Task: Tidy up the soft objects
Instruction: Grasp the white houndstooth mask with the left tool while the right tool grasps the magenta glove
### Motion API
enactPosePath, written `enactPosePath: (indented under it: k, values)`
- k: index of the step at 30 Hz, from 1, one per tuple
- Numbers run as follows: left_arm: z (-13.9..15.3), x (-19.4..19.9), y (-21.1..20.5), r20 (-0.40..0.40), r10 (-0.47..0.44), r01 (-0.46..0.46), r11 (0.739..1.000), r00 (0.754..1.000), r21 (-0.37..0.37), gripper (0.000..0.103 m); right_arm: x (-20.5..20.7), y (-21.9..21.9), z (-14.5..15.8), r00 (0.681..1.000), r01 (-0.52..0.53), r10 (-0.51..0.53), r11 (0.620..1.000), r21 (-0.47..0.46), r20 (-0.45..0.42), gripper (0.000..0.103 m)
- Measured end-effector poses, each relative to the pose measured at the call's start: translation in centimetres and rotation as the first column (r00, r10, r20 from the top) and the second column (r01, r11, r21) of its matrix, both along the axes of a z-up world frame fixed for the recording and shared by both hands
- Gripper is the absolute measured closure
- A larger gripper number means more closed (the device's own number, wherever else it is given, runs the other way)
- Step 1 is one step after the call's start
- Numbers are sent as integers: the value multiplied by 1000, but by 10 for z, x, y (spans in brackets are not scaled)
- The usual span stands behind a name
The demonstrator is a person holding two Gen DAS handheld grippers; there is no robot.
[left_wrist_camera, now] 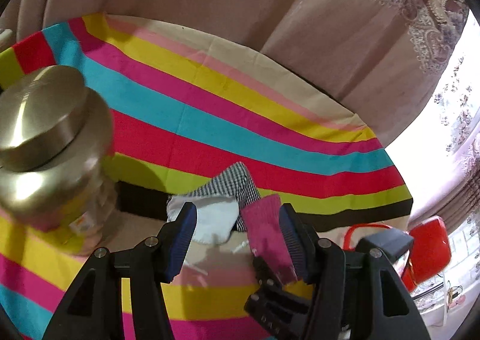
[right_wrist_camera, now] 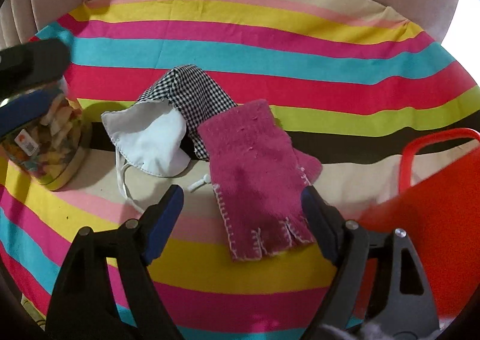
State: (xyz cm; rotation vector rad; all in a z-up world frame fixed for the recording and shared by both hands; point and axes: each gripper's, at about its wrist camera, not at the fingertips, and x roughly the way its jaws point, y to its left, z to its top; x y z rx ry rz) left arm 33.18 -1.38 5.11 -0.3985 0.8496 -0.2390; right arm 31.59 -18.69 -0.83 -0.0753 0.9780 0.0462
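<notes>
A pink knitted fingerless glove (right_wrist_camera: 255,166) lies flat on the striped cloth. My right gripper (right_wrist_camera: 243,193) hovers over its finger end, open, with one pad at each side and neither pressing it. A white face mask (right_wrist_camera: 153,142) and a black-and-white checked mask (right_wrist_camera: 195,91) lie just behind the glove, the checked one partly under it. My left gripper (left_wrist_camera: 237,211) is open and holds nothing. It points at the white mask (left_wrist_camera: 216,220) and the pink glove (left_wrist_camera: 264,235) from higher up. One of its fingers (right_wrist_camera: 30,58) shows at the left edge of the right wrist view.
A clear jar (right_wrist_camera: 45,145) of coloured pieces with a metal lid (left_wrist_camera: 39,118) stands on the left of the cloth. A red basket (right_wrist_camera: 435,205) with a handle sits at the right, close to my right gripper. Pink curtains hang behind the striped table (right_wrist_camera: 270,49).
</notes>
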Motion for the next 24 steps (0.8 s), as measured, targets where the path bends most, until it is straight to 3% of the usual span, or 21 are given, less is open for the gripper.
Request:
enactPosePath:
  k: [10,15,24]
  values:
    - [-32,40,-14,-37,-28,28,1000,999,3,37,18,-7,-22,1000,14,-14,1000,-1,-28,18]
    - [-46,60,-19,-62,-38,38,999,997,5,27,27,-7,-32,999,24,-24,1000,-20,-40,18]
    - [-80,79,-27,-137,-28,35,998,990,44,27,37,-12,-41,998,29,-29,1000,1,-51,16]
